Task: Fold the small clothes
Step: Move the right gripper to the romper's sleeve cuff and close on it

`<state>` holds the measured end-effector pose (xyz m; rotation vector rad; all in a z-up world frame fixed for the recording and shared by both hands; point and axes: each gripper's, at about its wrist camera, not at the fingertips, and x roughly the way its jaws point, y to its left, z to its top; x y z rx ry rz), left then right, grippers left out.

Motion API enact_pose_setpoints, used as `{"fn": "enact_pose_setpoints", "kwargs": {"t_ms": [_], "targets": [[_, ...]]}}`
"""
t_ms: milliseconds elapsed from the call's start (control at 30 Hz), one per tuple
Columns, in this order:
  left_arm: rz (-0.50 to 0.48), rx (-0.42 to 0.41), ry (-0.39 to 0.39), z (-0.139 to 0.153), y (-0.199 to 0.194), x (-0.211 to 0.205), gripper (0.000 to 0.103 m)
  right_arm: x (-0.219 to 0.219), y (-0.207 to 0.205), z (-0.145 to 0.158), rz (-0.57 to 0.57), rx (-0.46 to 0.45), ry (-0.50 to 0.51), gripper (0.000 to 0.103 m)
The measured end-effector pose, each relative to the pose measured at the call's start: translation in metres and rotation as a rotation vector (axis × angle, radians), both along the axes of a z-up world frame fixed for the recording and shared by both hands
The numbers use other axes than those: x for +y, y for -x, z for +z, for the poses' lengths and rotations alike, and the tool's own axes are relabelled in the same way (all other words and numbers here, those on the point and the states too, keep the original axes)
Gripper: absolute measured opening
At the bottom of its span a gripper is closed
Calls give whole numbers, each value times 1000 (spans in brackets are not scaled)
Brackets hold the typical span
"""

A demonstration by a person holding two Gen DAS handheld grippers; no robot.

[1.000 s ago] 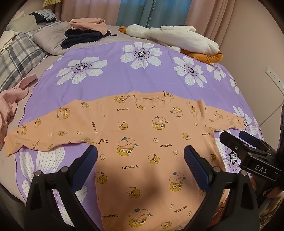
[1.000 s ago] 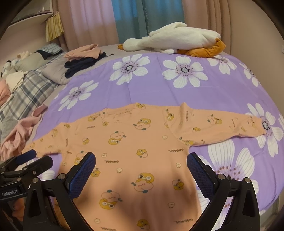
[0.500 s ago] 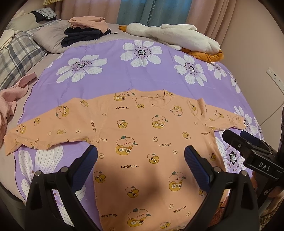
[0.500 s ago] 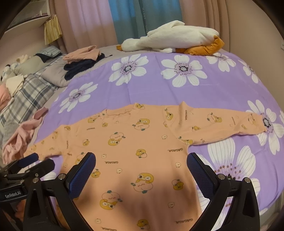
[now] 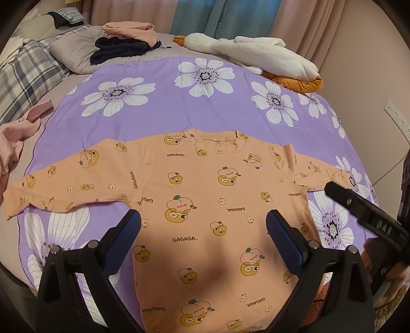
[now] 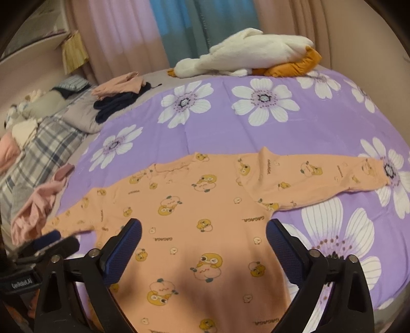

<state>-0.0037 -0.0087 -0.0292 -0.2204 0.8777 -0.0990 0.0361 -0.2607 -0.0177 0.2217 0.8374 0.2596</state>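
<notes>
In the left wrist view the shirt (image 5: 205,205) lies spread flat on the bed (image 5: 164,107), sleeves out, ready for folding, under the wide-open, empty left gripper (image 5: 203,222). In the right wrist view the right gripper (image 6: 203,230) likewise hangs wide open and empty over its body.

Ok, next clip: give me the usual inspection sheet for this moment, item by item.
Surface: bed under a purple flower-print sheet.
Job's things: orange long-sleeved top lies flat, neckline at the far side, both sleeves spread out.
Clutter: pink garment at the sheet's left edge; pink and dark clothes pile near the pillows; white plush goose at the far edge.
Grippers: left gripper and right gripper both open above the top, holding nothing.
Cables: nothing seen.
Surroundings: plaid pillow, curtains, wall socket.
</notes>
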Motion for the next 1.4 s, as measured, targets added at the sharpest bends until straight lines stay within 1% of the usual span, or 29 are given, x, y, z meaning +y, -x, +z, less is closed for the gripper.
{"fn": "enact_pose_setpoints", "kwargs": {"t_ms": [100, 233, 333, 367, 400, 433, 500, 533, 600, 700, 867, 900, 933, 1000, 1100, 1167, 1200, 1233, 1267, 1300, 1367, 1400], "targets": [[9, 6, 12, -2, -1, 3, 98, -15, -4, -1, -33, 5, -21, 95], [21, 25, 39, -8, -3, 7, 98, -50, -13, -6, -109, 27, -87, 90], [20, 44, 70, -15, -7, 9, 97, -80, -21, -12, -184, 49, -114, 82], [22, 53, 77, -19, -8, 9, 97, -92, -23, -15, -213, 60, -126, 78], [22, 59, 81, -22, -9, 9, 96, -107, -26, -19, -254, 74, -149, 74], [23, 67, 83, -26, -11, 9, 94, -118, -27, -22, -282, 83, -166, 71], [22, 89, 88, -36, -16, 7, 90, -145, -30, -29, -346, 97, -204, 64], [23, 100, 90, -40, -18, 7, 88, -161, -31, -34, -393, 105, -215, 62], [17, 125, 99, -51, -22, 4, 81, -184, -32, -41, -466, 117, -218, 56], [7, 167, 111, -68, -30, 1, 76, -219, -36, -55, -568, 141, -228, 54], [1, 242, 110, -94, -40, -3, 76, -271, -52, -84, -700, 199, -270, 54], [0, 254, 108, -98, -41, -4, 76, -276, -53, -88, -711, 208, -283, 54], [1, 258, 104, -101, -43, -4, 76, -282, -58, -94, -715, 216, -319, 54], [-2, 253, 92, -103, -44, -4, 76, -291, -65, -102, -711, 227, -369, 54], [-1, 256, 90, -105, -46, -4, 76, -300, -79, -113, -739, 243, -396, 54], [0, 251, 96, -105, -45, -2, 76, -305, -85, -119, -737, 244, -405, 53], [-1, 246, 98, -106, -45, -2, 77, -306, -91, -124, -739, 248, -408, 46], [-3, 244, 100, -107, -45, -1, 77, -307, -94, -129, -740, 256, -407, 41], [-4, 244, 99, -108, -46, -2, 77, -307, -96, -133, -744, 263, -404, 31], [-3, 244, 100, -108, -46, -1, 77, -306, -98, -136, -759, 260, -390, 18], [3, 246, 107, -108, -46, -1, 77, -306, -97, -137, -777, 251, -369, 8], [5, 246, 109, -108, -46, -1, 77, -308, -93, -139, -787, 238, -391, 6]]}}
